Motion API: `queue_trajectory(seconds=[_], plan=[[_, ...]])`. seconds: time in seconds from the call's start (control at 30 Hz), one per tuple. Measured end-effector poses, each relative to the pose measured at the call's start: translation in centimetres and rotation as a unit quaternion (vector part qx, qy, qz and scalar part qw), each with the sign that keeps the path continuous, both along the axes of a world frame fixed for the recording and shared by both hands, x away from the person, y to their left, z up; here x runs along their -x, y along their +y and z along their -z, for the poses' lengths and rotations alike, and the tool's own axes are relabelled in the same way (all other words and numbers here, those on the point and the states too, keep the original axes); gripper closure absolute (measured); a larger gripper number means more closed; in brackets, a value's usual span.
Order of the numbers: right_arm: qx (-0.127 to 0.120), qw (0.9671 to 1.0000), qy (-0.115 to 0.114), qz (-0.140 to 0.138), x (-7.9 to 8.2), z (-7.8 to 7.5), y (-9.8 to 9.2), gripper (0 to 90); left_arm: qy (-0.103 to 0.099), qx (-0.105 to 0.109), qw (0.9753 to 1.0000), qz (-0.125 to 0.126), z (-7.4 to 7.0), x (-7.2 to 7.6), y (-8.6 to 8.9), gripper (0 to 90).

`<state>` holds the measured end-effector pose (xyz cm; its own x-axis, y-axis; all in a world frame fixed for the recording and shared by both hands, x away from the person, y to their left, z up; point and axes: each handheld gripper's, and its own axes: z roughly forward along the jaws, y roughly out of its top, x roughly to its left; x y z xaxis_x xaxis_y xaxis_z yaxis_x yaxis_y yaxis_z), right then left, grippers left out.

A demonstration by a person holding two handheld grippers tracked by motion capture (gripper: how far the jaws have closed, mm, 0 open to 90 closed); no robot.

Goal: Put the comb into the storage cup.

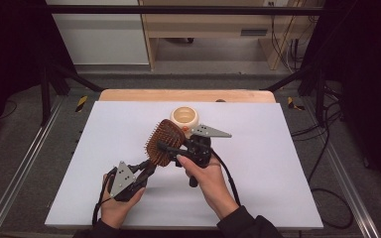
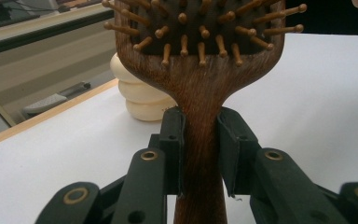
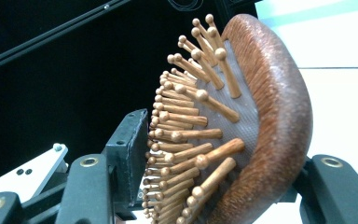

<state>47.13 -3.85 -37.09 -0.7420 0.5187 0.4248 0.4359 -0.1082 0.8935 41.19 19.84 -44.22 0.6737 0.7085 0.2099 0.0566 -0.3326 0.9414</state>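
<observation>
Tongs both on my wooden hairbrush [image 1: 165, 142] above the desk [image 1: 278, 163]: left tongs [image 2: 200, 140] clamped on its stiff handle, right tongs [image 3: 214, 163] straddling the head, bristles to back, so it looks rigid, light, smooth-backed, safest gripped at the neck.

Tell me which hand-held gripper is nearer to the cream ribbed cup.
Right. The right hand-held gripper, at the hairbrush head, sits just in front of the cream cup; the left hand-held gripper clamps the handle, farther back.
</observation>
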Motion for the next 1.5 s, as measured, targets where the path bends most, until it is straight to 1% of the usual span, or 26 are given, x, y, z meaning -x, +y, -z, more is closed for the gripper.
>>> queue_trajectory(seconds=[0.13, 0.23, 0.33, 0.43, 0.53, 0.67, 0.8, 0.83, 0.93, 1.03, 1.1, 1.13, 1.2, 1.3, 1.37, 1.43, 1.47, 1.5], plan=[[-0.003, 1.0, 0.004, 0.001, 0.0, 0.0, -0.1, 40.1, 0.0, -0.001, 1.0, 0.0, 0.0, 0.0, 0.0, 72.9], [-0.011, 0.9999, 0.005, 0.004, -0.1, -0.1, -0.1, 39.4, 0.0, -0.002, 1.0, -0.001, 0.0, 0.0, 0.0, 72.9], [-0.015, 0.9999, 0.005, 0.004, -0.2, -0.2, -0.3, 42.2, 0.0, 0.0, 1.0, -0.001, 0.1, 0.0, -0.1, 72.9], [-0.025, 0.9997, 0.009, 0.0, -0.1, -0.2, -0.3, 46.0, 0.001, 0.003, 1.0, -0.002, 0.1, -0.1, 0.0, 72.9], [-0.03, 0.9995, 0.008, -0.005, 0.0, -0.3, -0.2, 48.5, 0.004, 0.012, 0.9999, -0.001, 0.2, -0.1, 0.0, 72.8], [-0.036, 0.9993, 0.003, 0.001, 0.2, -0.4, -0.1, 50.4, 0.004, 0.019, 0.9998, -0.002, 0.1, -0.1, 0.0, 72.6], [-0.036, 0.9993, 0.008, 0.007, 0.0, -0.4, 0.0, 50.9, 0.015, 0.034, 0.9993, -0.004, 0.3, -0.3, 0.1, 71.4], [-0.037, 0.9992, 0.008, 0.008, 0.0, -0.4, -0.1, 50.9, 0.018, 0.041, 0.999, -0.005, 0.3, -0.4, 0.2, 70.7], [-0.039, 0.999, 0.008, 0.018, -0.3, -0.5, -0.3, 50.9, 0.027, 0.073, 0.997, -0.002, 0.2, -0.4, 0.8, 65.6], [-0.047, 0.9984, 0.006, 0.031, -0.8, -0.9, -1.0, 50.8, 0.026, 0.087, 0.9958, -0.009, 0.1, -0.4, 1.4, 62.5], [-0.041, 0.9982, -0.004, 0.043, -1.1, -1.1, -1.5, 50.8, 0.023, 0.09, 0.9954, -0.019, 0.1, -0.5, 1.7, 57.1], [-0.041, 0.998, -0.005, 0.047, -1.2, -1.2, -1.8, 50.8, 0.021, 0.095, 0.995, -0.024, 0.1, -0.4, 1.9, 55.0], [-0.043, 0.9977, -0.004, 0.053, -1.5, -1.2, -2.2, 50.7, 0.018, 0.099, 0.9942, -0.037, 0.1, -0.4, 2.2, 49.8], [-0.042, 0.9972, -0.007, 0.062, -1.7, -1.4, -2.7, 50.5, 0.02, 0.104, 0.9926, -0.06, 0.4, -0.3, 2.6, 37.5], [-0.047, 0.9967, -0.008, 0.065, -1.8, -1.5, -3.0, 50.4, 0.017, 0.092, 0.9924, -0.079, 0.7, -0.2, 2.9, 30.1], [-0.048, 0.9965, -0.009, 0.067, -1.9, -1.6, -3.2, 50.4, 0.026, 0.092, 0.9921, -0.082, 0.8, -0.2, 3.3, 21.7], [-0.047, 0.9965, -0.01, 0.069, -2.0, -1.7, -3.3, 50.4, 0.03, 0.091, 0.9916, -0.088, 0.8, -0.2, 3.4, 16.9], [-0.046, 0.9964, -0.009, 0.071, -2.1, -1.7, -3.4, 50.4, 0.031, 0.092, 0.991, -0.092, 0.9, -0.2, 3.7, 14.1]])
